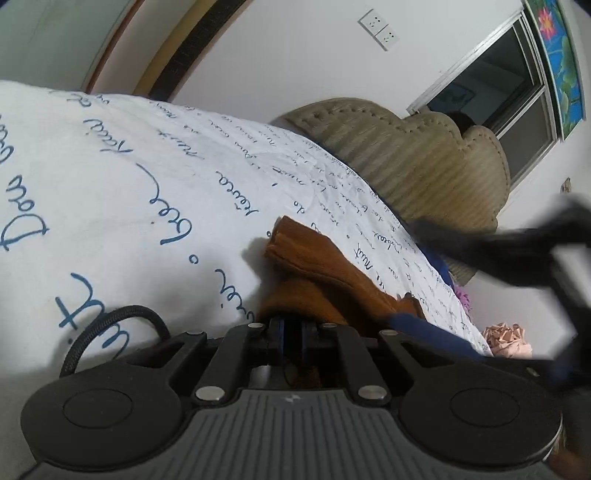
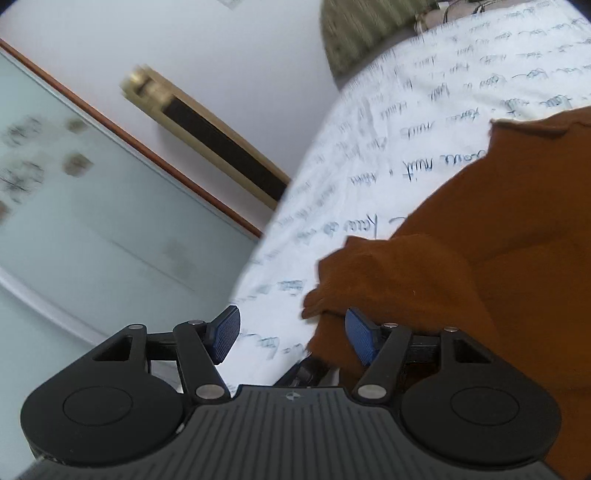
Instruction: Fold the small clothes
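Observation:
A small rust-brown garment (image 1: 317, 273) lies on a bed with a white sheet printed with blue handwriting (image 1: 110, 184). My left gripper (image 1: 291, 332) is shut, its blue pads pinched on the near edge of the garment. In the right wrist view the garment (image 2: 480, 258) fills the right side over the sheet (image 2: 388, 147). My right gripper (image 2: 291, 336) is open, its blue pads (image 2: 225, 332) wide apart, with the garment's corner at the right pad. The right gripper also shows in the left wrist view as a blurred black shape (image 1: 535, 258).
A beige tufted headboard (image 1: 406, 155) stands at the far end of the bed. A window (image 1: 498, 92) and wall sockets (image 1: 380, 26) are on the white wall. A pink crumpled item (image 1: 506, 338) lies beyond the bed edge. A frosted glass panel (image 2: 92, 184) is left.

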A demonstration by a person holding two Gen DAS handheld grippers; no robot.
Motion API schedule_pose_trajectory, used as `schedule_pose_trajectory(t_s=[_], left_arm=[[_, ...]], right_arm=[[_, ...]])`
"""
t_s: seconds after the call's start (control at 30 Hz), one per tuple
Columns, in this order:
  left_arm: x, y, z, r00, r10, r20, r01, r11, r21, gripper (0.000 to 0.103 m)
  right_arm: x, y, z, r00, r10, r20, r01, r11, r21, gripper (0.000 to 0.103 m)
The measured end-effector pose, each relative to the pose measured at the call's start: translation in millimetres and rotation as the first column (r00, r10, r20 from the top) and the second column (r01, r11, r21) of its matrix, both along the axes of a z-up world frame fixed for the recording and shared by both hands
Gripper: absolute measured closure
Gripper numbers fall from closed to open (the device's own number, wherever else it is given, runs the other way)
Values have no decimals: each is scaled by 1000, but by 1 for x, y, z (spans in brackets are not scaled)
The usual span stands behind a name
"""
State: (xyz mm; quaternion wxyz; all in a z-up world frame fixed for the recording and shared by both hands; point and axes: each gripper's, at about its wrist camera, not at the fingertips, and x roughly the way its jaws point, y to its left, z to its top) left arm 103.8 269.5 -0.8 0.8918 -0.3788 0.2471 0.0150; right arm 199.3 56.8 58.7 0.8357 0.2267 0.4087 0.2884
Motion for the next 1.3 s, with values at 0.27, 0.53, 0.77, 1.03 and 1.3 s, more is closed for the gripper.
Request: schedule_pose_trajectory(t_s=[0.27,0.53,0.77,1.03,1.3], left_arm=[[-1,1,-4,1000,-16,19,16,999,-29,93],[-3,1,-7,999,-22,34,23,999,-43,91],[-3,3,-8,999,-21,35,23,998,-52,91],[-2,0,-8,999,-21,33,22,999,-33,91],[-1,-4,-4,999,-19,27,19,1000,-7,90]], right_arm=[[-21,63,19,843,447,298,-194,771,-607,44],[-3,110,1,726,655,210,-269,552,-789,47],[10,136,-17,700,702,129,-271,428,-862,65],[18,109,0,757,612,230,-234,582,-778,96],[7,-5,54,851,274,448,10,844,-536,96]])
